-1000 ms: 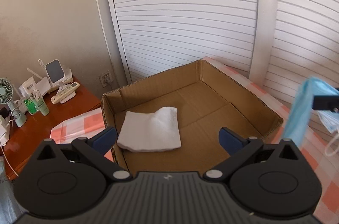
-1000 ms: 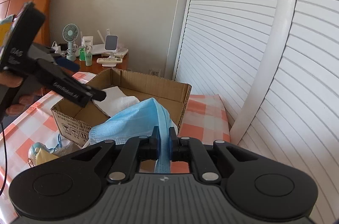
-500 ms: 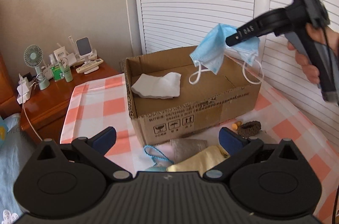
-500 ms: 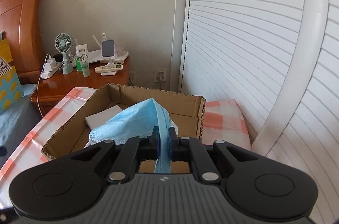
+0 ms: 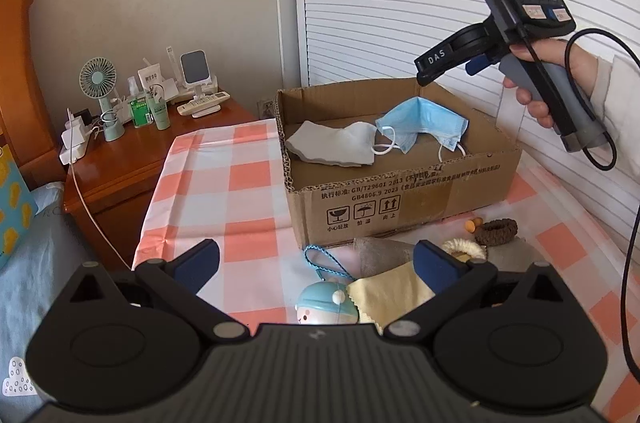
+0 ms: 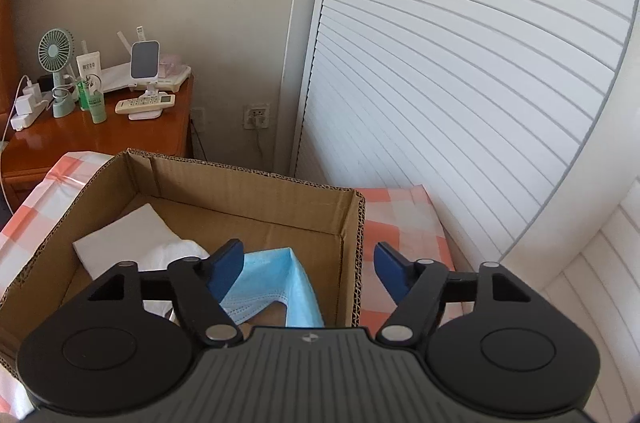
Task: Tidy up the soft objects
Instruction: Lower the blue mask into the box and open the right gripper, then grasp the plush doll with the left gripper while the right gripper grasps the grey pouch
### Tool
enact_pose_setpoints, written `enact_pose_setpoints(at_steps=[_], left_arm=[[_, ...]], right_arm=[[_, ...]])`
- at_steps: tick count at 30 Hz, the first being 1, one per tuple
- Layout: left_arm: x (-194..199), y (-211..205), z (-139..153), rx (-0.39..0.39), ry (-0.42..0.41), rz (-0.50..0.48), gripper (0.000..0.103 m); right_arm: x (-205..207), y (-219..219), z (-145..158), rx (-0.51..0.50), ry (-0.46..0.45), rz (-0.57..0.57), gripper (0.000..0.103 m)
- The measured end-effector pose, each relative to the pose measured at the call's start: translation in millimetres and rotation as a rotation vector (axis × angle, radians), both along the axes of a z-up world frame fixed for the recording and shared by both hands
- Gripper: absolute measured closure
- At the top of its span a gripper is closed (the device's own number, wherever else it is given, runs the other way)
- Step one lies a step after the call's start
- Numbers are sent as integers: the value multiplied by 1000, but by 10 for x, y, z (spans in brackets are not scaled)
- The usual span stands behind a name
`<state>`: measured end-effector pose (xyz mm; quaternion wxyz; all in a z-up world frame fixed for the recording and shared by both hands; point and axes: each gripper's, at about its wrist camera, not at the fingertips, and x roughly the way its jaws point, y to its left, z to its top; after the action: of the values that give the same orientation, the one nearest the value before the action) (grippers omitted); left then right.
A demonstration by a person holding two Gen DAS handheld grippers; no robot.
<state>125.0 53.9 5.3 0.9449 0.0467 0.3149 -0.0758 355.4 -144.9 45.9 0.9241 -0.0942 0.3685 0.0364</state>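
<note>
A blue face mask (image 5: 422,121) lies in the cardboard box (image 5: 400,195) beside a folded white cloth (image 5: 332,145). Both also show in the right wrist view, the mask (image 6: 280,287) and the cloth (image 6: 136,243) inside the box (image 6: 256,191). My right gripper (image 6: 308,269) is open and empty, above the box's right side; the left wrist view shows it (image 5: 448,63) held above the box. My left gripper (image 5: 316,265) is open and empty, over loose items in front of the box: a yellow cloth (image 5: 388,297), a blue-capped plush toy (image 5: 324,307), a grey cloth (image 5: 380,253) and a brown scrunchie (image 5: 496,231).
The box stands on a checked pink and white cloth (image 5: 212,183). A wooden nightstand (image 5: 132,151) at the left carries a small fan (image 5: 98,83), bottles and a remote. White louvred doors (image 6: 460,63) stand behind and to the right.
My right gripper opened and let go of the blue mask, which dropped into the box beside the white cloth. My left gripper pulled back farther from the box.
</note>
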Motion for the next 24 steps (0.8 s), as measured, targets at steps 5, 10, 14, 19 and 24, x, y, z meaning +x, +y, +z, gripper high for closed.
enact_pose_setpoints(at_steps=[5, 10, 14, 19, 24], left_arm=[[-18, 13, -21, 11, 5, -5, 1], [-58, 45, -20, 13, 5, -20, 1], [-126, 68, -45, 13, 3, -35, 1], [-234, 87, -126, -12, 23, -63, 1], [-331, 74, -213, -4, 36, -91, 1]], right_arm=[[-226, -85, 102, 8, -28, -1, 1], [-587, -156, 228, 48, -32, 8, 0], [-950, -143, 191, 32, -21, 7, 0], [-1417, -189, 6, 60, 13, -14, 0], [-1813, -176, -265, 83, 65, -22, 0]])
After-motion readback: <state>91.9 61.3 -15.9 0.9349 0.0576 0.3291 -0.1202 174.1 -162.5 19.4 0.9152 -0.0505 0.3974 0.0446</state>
